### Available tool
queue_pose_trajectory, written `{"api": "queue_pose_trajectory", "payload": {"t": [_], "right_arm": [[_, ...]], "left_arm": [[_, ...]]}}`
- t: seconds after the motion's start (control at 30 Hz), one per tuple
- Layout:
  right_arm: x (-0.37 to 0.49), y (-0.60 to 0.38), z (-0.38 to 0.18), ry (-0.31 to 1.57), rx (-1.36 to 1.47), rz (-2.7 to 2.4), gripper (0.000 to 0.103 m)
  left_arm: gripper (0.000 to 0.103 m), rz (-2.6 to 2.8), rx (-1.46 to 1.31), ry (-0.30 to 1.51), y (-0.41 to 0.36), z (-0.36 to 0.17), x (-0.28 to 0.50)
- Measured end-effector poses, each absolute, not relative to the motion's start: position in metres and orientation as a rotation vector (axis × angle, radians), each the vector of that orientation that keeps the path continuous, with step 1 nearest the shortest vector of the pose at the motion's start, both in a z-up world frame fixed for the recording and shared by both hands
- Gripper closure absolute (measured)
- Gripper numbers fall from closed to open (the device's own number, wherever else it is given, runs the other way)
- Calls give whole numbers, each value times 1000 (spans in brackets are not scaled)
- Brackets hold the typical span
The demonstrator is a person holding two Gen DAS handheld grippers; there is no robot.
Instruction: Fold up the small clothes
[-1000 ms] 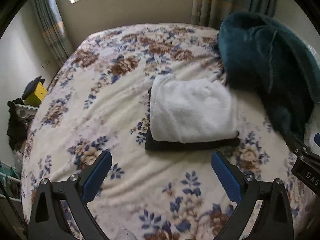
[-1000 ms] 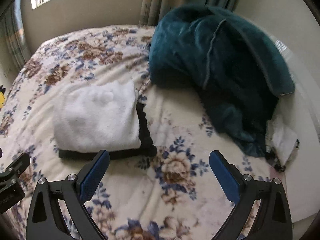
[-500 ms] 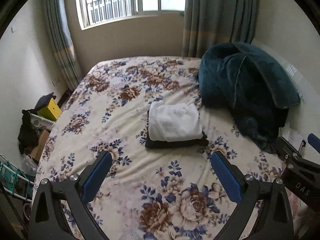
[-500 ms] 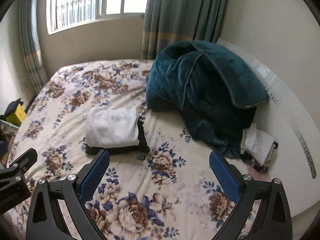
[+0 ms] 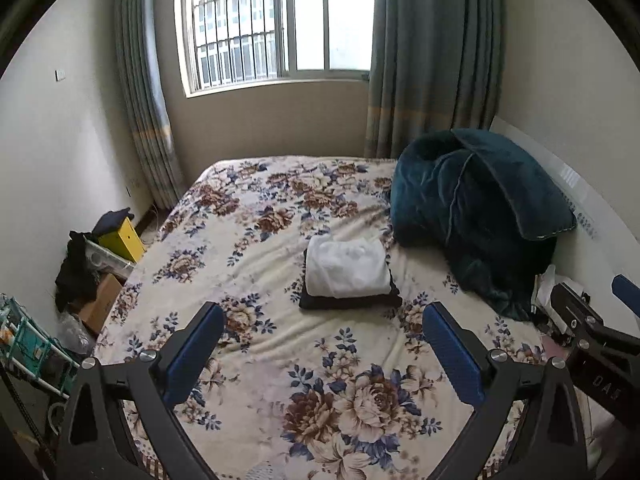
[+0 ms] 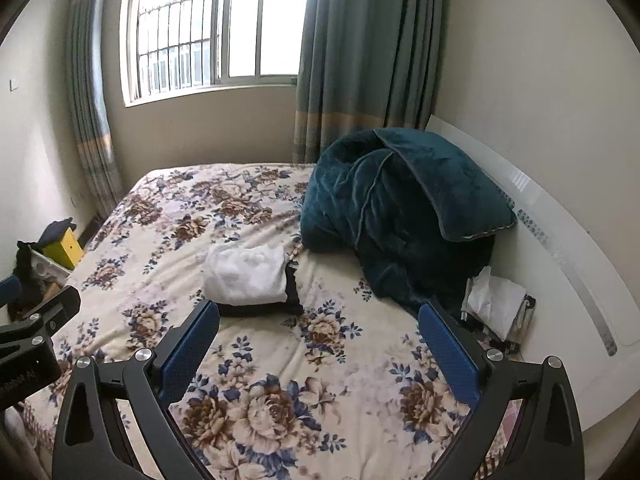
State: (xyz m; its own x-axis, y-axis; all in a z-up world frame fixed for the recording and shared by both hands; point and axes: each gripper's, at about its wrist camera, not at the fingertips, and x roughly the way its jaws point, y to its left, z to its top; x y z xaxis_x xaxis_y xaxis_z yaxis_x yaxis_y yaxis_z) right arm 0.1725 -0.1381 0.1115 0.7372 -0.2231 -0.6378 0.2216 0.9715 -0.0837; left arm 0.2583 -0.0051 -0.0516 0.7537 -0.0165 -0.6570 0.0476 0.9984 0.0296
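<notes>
A folded white garment [image 5: 347,267] [image 6: 245,277] lies on top of a folded black garment [image 5: 352,302] [image 6: 294,292] in the middle of the floral bed [image 5: 248,240] [image 6: 168,220]. My left gripper [image 5: 324,340] is open and held back above the bed's near part, well short of the stack, with nothing between its blue pads [image 5: 192,354]. My right gripper [image 6: 320,338] is also open and empty, to the right of the left one, and likewise well back from the stack. Part of the right gripper [image 5: 592,344] shows at the right edge of the left wrist view.
A bunched teal blanket [image 5: 476,208] [image 6: 396,208] lies against the white headboard [image 6: 560,248] to the right of the stack. White tissues and small items [image 6: 496,304] sit below it. Boxes, a yellow object [image 5: 120,236] and dark clothes crowd the floor left of the bed.
Both grippers have pulled far back and up from the stack, which now looks small and distant. The window and curtains have come into view. The stack itself has not moved.
</notes>
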Motion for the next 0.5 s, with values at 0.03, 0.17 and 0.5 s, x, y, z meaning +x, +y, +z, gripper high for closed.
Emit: {"api": "queue_pose_trajectory", "payload": {"t": [0.03,0.17,0.5], "right_arm": [[164,-138,118,693,0,-243,2],[146,-139,133,673,-2,-235,2],[128,-136,147,656,-15,-187,0]], "left_arm": [[2,-29,43,715,-4,-49,254],[2,-26,32,702,-2,-43,242],[0,-3,29,671,1,-37,223]]}}
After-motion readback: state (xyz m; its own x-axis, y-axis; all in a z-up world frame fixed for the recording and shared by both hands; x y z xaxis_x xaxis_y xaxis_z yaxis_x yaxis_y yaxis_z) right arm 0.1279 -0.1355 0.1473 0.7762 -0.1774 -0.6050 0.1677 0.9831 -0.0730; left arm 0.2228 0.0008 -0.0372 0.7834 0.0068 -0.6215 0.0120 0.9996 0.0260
